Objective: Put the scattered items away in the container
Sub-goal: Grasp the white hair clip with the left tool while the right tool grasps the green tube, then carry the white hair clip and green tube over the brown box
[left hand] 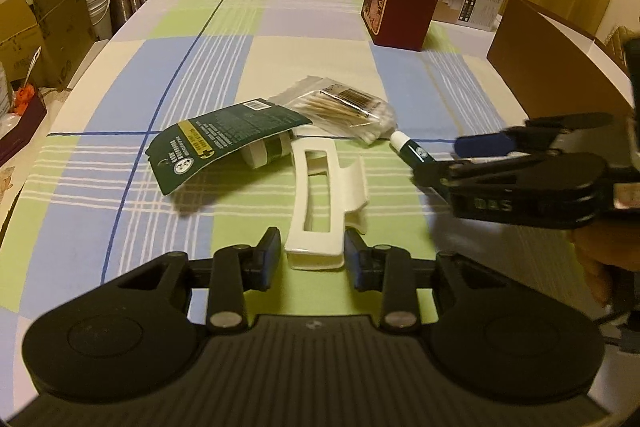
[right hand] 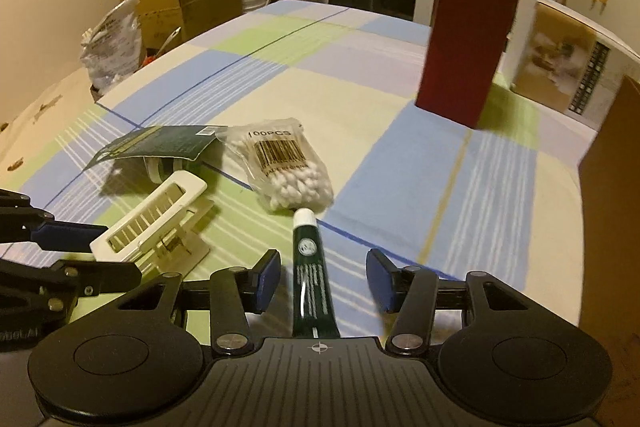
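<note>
Left tool (left hand: 308, 253) clamps the hair clip (left hand: 320, 195); right tool (right hand: 323, 281) gapes around the tube (right hand: 310, 267) (nothing boxed yet).

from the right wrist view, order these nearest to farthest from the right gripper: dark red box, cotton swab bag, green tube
1. green tube, lying between the open fingers of the right gripper
2. cotton swab bag, just beyond the tube's white cap, slightly left
3. dark red box, standing upright far back on the right
</note>
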The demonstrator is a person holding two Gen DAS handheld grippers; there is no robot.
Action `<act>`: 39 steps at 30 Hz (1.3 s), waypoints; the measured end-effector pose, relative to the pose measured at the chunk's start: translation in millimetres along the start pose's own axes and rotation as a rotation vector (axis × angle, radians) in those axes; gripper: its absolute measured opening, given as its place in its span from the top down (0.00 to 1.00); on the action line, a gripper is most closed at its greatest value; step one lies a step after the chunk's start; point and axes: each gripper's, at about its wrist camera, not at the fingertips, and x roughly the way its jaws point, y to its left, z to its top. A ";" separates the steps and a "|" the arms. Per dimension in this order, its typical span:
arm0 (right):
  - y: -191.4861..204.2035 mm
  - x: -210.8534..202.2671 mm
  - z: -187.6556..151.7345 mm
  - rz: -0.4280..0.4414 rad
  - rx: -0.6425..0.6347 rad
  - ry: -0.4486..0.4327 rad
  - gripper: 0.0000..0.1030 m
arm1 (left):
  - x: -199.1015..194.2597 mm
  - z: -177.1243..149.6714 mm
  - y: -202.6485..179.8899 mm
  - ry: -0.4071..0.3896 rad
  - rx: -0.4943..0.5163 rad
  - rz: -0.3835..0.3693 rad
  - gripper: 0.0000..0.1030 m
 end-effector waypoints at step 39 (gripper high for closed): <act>18.9 -106.8 -44.6 -0.039 0.123 -0.014 0.82 | -35.5 -40.6 -43.1 0.073 0.117 -0.042 0.63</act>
